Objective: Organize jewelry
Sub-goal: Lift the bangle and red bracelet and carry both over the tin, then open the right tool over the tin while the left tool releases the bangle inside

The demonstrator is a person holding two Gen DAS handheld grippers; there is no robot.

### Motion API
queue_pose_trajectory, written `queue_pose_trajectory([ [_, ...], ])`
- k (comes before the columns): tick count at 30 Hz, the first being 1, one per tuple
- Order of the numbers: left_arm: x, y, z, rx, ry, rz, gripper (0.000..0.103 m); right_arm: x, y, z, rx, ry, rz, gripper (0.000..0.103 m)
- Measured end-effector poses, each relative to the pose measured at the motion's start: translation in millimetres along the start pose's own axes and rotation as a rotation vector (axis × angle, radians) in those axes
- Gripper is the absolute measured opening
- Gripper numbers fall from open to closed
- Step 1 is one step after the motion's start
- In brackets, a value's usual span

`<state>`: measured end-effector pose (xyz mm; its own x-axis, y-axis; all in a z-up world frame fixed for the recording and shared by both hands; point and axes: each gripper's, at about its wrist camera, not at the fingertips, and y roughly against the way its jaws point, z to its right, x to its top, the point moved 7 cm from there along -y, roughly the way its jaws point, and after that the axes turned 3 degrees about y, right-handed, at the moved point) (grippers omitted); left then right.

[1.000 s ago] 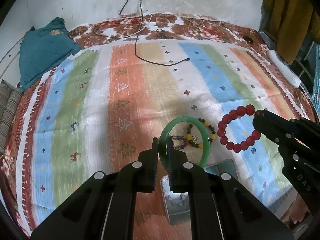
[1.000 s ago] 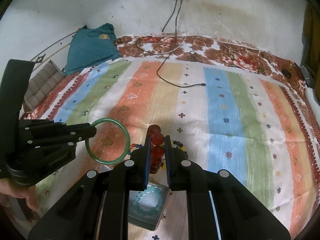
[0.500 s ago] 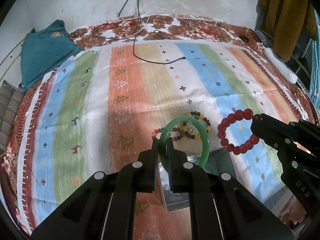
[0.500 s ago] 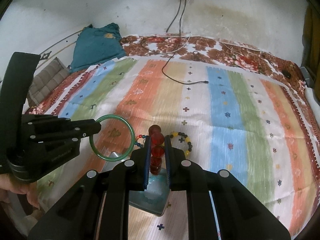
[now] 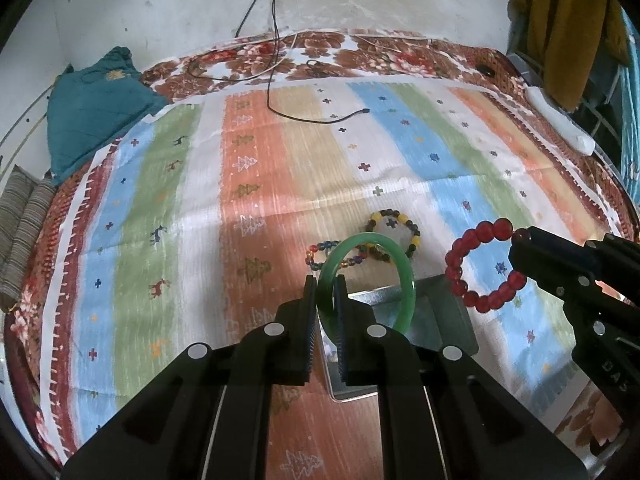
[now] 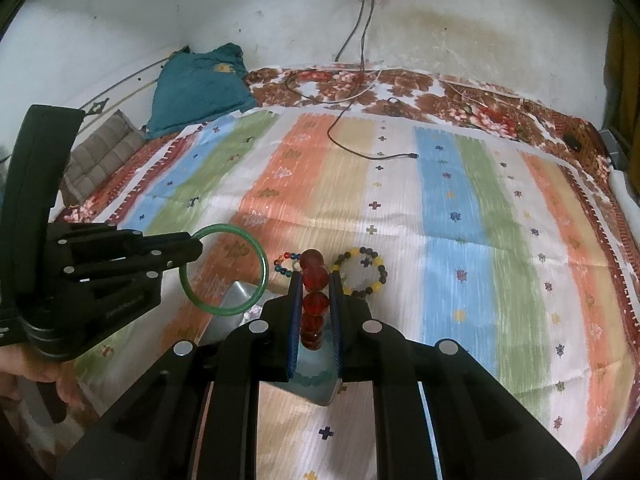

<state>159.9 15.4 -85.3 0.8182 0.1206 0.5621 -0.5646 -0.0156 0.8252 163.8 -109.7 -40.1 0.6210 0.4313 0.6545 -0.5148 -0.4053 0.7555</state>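
My left gripper (image 5: 325,282) is shut on a green bangle (image 5: 406,276), which stands upright above a grey metal box (image 5: 448,308). In the right wrist view the same left gripper (image 6: 198,246) holds that green bangle (image 6: 262,276) at the left. My right gripper (image 6: 316,278) is shut on a red bead bracelet (image 6: 312,268), seen edge-on, over the grey metal box (image 6: 236,298). In the left wrist view the right gripper (image 5: 514,242) holds that red bead bracelet (image 5: 460,264) at the right. A yellow-and-dark bead bracelet (image 5: 414,232) and a small multicoloured bracelet (image 5: 316,254) lie on the striped cloth (image 5: 260,184).
A teal pillow (image 5: 92,112) and a striped cushion (image 5: 20,224) lie at the left edge. A black cable (image 5: 312,118) trails across the far part of the cloth. A white bar-shaped object (image 5: 560,124) lies at the right edge. A person's hand (image 6: 44,380) grips the left gripper's handle.
Both grippers have drawn back toward the near edge of the cloth, keeping their bracelets. The two bracelets on the cloth now sit further ahead of the fingertips, and more of the grey box shows.
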Motion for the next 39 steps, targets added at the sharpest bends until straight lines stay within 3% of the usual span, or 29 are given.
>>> queue_pose_trajectory([
  [20,-12,9,10,-0.024,-0.007,-0.002,0.009,-15,3,-6,0.041,-0.007,-0.033,0.014],
  [22,-13,7,7,-0.020,0.008,-0.016,0.012,-17,1,-5,0.034,-0.010,-0.044,0.016],
  [25,-14,8,2,-0.006,0.022,-0.017,0.012,-17,0,1,0.030,-0.037,-0.046,0.027],
  [32,-12,8,-6,0.002,0.048,-0.020,0.024,-20,-6,17,0.002,-0.089,-0.077,0.029],
  [39,-11,1,-12,0.004,0.059,-0.036,0.032,-22,-12,24,-0.010,-0.111,-0.103,0.041],
])
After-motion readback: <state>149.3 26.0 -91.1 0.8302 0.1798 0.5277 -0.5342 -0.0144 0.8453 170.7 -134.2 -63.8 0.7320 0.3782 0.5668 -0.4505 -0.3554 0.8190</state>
